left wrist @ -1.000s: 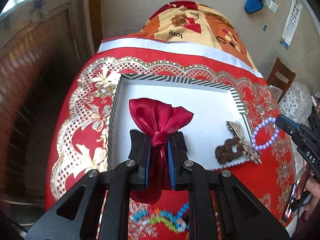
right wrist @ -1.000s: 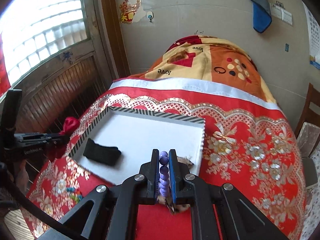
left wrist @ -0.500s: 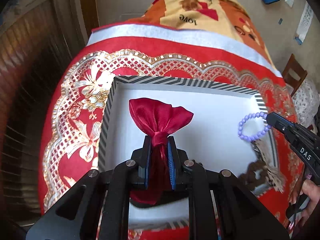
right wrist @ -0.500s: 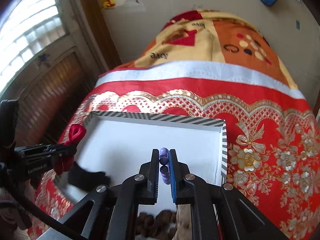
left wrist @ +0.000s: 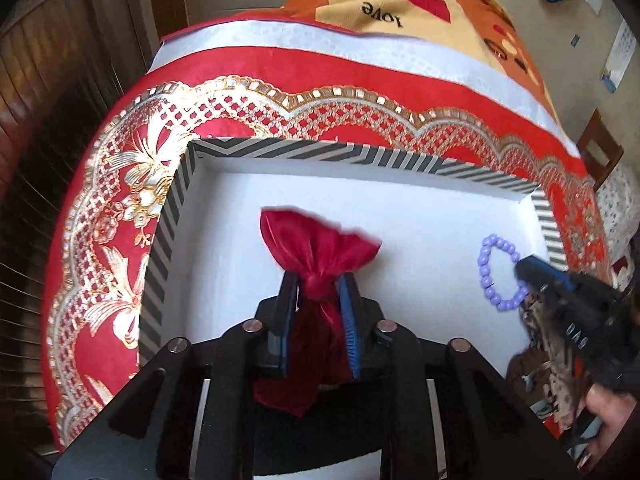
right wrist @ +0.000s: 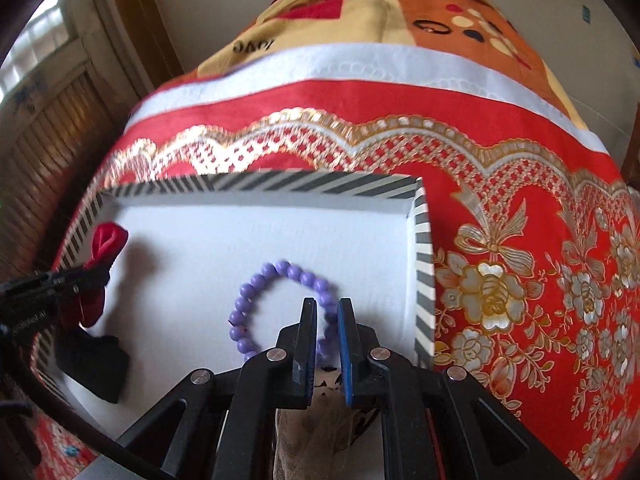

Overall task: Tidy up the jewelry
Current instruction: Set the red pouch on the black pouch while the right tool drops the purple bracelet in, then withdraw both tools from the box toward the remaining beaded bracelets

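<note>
My left gripper (left wrist: pixel 318 280) is shut on the neck of a red satin pouch (left wrist: pixel 316 252) and holds it over the left part of a white tray with a striped rim (left wrist: pixel 320 152). It also shows in the right wrist view (right wrist: pixel 102 264), pouch in its jaws. My right gripper (right wrist: pixel 327 305) is shut on a purple bead bracelet (right wrist: pixel 256 284), whose loop lies low over the tray floor (right wrist: pixel 240 232) near the right wall. The bracelet also shows in the left wrist view (left wrist: pixel 486 268).
A black cloth item (right wrist: pixel 94 364) lies in the tray's near left corner. A brown patterned hair accessory (left wrist: pixel 548 356) lies at the tray's near right. The tray stands on a red and gold embroidered cloth (right wrist: pixel 520 280). A wooden chair (left wrist: pixel 600 152) is at far right.
Both grippers have moved forward and down over the tray. The bracelet loop has tipped from hanging edge-on to lying almost flat near the tray floor. The pouch stays gripped.
</note>
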A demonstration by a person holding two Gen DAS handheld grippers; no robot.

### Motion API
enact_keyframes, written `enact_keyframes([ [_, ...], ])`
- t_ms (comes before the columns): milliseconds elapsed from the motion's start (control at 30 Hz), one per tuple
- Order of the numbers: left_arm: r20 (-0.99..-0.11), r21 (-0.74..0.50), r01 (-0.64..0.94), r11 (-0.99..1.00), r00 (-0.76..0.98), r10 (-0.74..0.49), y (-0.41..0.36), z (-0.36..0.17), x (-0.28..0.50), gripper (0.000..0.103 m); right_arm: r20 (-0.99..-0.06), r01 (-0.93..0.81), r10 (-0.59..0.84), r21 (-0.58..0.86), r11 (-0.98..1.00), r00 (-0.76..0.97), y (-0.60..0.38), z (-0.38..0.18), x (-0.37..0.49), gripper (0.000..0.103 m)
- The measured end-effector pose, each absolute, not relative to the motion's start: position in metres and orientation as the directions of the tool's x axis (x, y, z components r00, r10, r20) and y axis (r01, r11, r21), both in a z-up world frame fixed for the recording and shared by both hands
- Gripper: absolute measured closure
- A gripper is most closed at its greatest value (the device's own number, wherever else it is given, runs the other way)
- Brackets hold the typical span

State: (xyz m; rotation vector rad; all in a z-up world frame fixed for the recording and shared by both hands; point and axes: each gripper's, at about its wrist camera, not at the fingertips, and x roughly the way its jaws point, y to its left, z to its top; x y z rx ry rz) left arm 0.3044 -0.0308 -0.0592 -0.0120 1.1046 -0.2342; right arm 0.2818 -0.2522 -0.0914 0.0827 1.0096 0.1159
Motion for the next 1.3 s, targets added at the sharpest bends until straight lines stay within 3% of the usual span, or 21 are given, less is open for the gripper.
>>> enact_keyframes([
  [33,-0.878,-0.134,0.181,0.974,0.433,-0.201,-0.031,-0.059,0.305,0.068,-0.839,-0.061,0.134,0.12,0.991,0.528,-0.251,-0.092,0.281,0.08],
  [67,-0.87,-0.155,0.188,0.97,0.439,-0.224,-0.029,-0.057,0.305,0.053,-0.835,-0.061,0.137,0.123,0.991,0.532,-0.25,-0.091,0.279,0.061],
  [133,-0.856,-0.208,0.198,0.958,0.438,-0.276,-0.025,-0.053,0.303,0.039,-0.817,-0.059,0.146,0.137,0.989,0.558,-0.25,-0.085,0.274,0.052],
  [433,-0.822,-0.238,0.218,0.947,0.474,-0.316,-0.015,-0.017,0.274,0.039,-0.747,-0.04,0.16,0.177,0.983,0.645,-0.253,-0.039,0.233,0.052],
  [633,-0.798,-0.134,0.203,0.97,0.558,-0.227,-0.006,0.012,0.23,0.039,-0.701,-0.038,0.153,0.177,0.983,0.696,-0.249,-0.01,0.191,0.051],
  [767,-0.781,-0.064,0.196,0.978,0.6,-0.172,-0.003,0.023,0.198,0.039,-0.709,-0.056,0.135,0.134,0.989,0.692,-0.243,-0.001,0.165,0.049],
  [1300,-0.796,-0.06,0.158,0.986,0.589,-0.143,0.01,0.018,0.117,0.039,-0.755,-0.07,0.14,0.125,0.99,0.641,-0.235,-0.018,0.096,0.049],
])
